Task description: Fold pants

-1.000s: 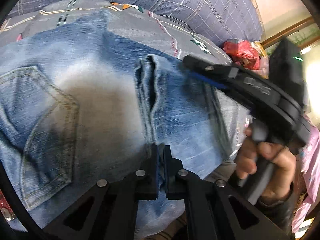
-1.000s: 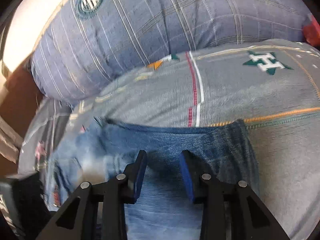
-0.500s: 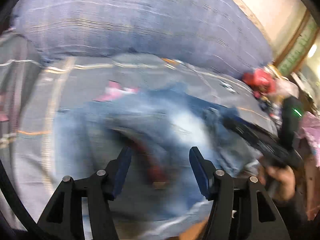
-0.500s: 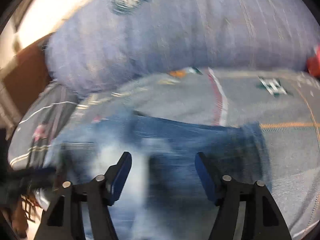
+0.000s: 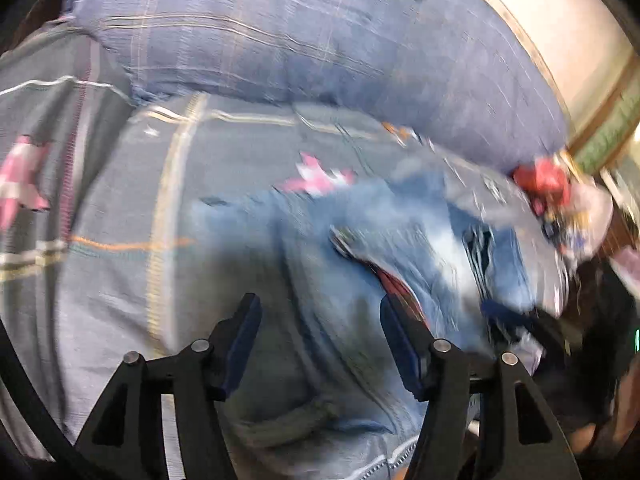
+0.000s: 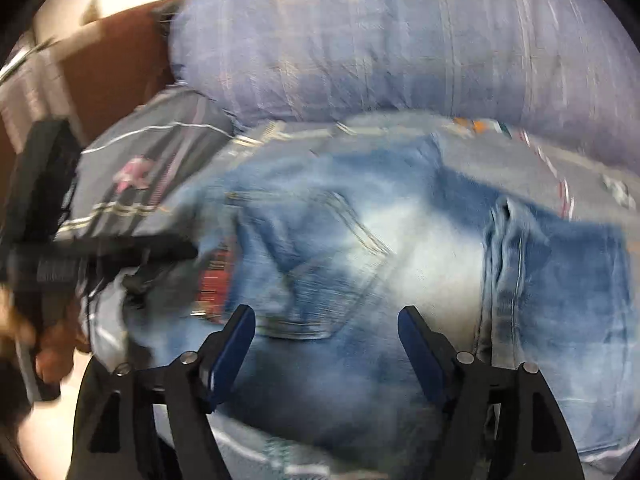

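Note:
Blue jeans [image 5: 360, 240] lie folded on the bed, with a back pocket [image 6: 320, 280] facing up and a rolled hem [image 6: 508, 248] on the right. My left gripper [image 5: 320, 312] hovers open above the jeans' left part, nothing between its fingers. Over the pocket area my right gripper [image 6: 326, 320] hangs with its jaws opening and nothing held between them. Both views are motion-blurred. A person's hand [image 6: 48, 356] holding the left gripper shows at the left edge of the right wrist view.
A grey patterned bedsheet [image 5: 120, 200] lies under the jeans. A large blue checked pillow [image 5: 320, 40] fills the back. A red bag [image 5: 542, 182] sits at the bed's far right. A brown headboard [image 6: 112, 64] stands at the back left.
Both grippers have let go of the denim and opened wide. The left one has swung left and lifted a little; the right one has swung left over the pocket.

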A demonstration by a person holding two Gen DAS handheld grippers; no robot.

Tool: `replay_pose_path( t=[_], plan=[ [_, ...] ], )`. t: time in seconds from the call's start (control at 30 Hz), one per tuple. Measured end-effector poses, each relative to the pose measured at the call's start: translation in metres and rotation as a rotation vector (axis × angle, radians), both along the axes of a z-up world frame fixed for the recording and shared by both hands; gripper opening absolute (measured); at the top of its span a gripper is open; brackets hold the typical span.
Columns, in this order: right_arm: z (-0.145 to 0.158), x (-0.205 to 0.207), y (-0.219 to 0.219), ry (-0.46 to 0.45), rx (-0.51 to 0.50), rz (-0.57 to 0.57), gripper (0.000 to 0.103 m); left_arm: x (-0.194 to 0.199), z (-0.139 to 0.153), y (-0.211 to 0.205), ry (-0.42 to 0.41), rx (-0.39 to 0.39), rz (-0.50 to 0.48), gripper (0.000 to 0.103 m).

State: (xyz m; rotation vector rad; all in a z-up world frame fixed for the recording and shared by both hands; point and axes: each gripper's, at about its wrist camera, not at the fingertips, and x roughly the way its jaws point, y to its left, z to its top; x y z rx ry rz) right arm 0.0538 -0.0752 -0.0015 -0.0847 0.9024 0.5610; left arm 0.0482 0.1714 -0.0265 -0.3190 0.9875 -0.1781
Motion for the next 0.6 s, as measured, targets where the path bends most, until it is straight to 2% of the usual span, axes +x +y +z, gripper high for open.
replay_pose_path(
  t=[0.2,0.3,0.4,0.47,0.53,0.6],
  plan=[
    [0.022,-0.052,0.061,-0.123,-0.042,0.278,0.077,0.014,-0.016,0.022,0.099,0.000,0.038,0.063],
    [0.017,-0.072,0.092,-0.154,-0.077,0.399,0.077,0.016,-0.026,0.033,0.131,-0.022,0.045,0.063],
    [-0.001,-0.072,0.120,-0.158,-0.160,0.460,0.077,0.014,-0.033,0.041,0.146,-0.076,0.071,0.063],
    [-0.020,-0.064,0.130,-0.135,-0.225,0.452,0.077,0.012,-0.035,0.048,0.146,-0.101,0.085,0.063],
    [-0.034,-0.056,0.136,-0.123,-0.240,0.440,0.080,0.011,-0.036,0.053,0.151,-0.116,0.097,0.063],
    [-0.041,-0.059,0.141,-0.172,-0.268,0.440,0.080,0.010,-0.039,0.056,0.158,-0.121,0.095,0.063]
  ],
)
